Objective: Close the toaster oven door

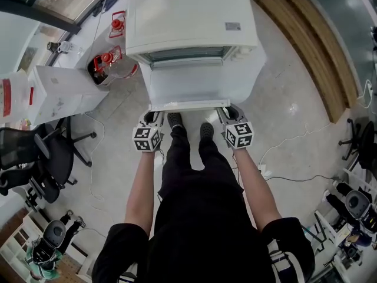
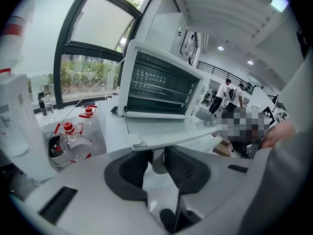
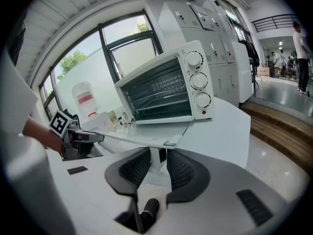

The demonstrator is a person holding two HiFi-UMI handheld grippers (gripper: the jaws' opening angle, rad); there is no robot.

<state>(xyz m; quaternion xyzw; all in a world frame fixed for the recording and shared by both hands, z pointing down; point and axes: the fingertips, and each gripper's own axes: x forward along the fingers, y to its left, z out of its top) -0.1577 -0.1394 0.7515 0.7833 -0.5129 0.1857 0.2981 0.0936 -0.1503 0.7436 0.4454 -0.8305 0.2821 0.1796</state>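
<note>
The white toaster oven (image 1: 191,22) stands on a white table (image 1: 257,61) right in front of me, with its glass door (image 1: 197,84) folded down flat towards me. My left gripper (image 1: 152,119) is at the left end of the door's front edge and my right gripper (image 1: 231,114) at the right end. In the left gripper view the jaws (image 2: 157,163) are shut on a white post of the door handle under the door (image 2: 171,138). The right gripper view shows the same: its jaws (image 3: 157,161) are shut on the handle's other post below the door (image 3: 142,138).
Clear bottles with red caps (image 1: 115,63) and a white box (image 1: 62,93) stand to the left of the oven. A black office chair (image 1: 41,158) is at my left. Cables (image 1: 288,146) lie on the floor at right, beyond them a wooden step (image 1: 312,46). People (image 2: 230,94) stand far off.
</note>
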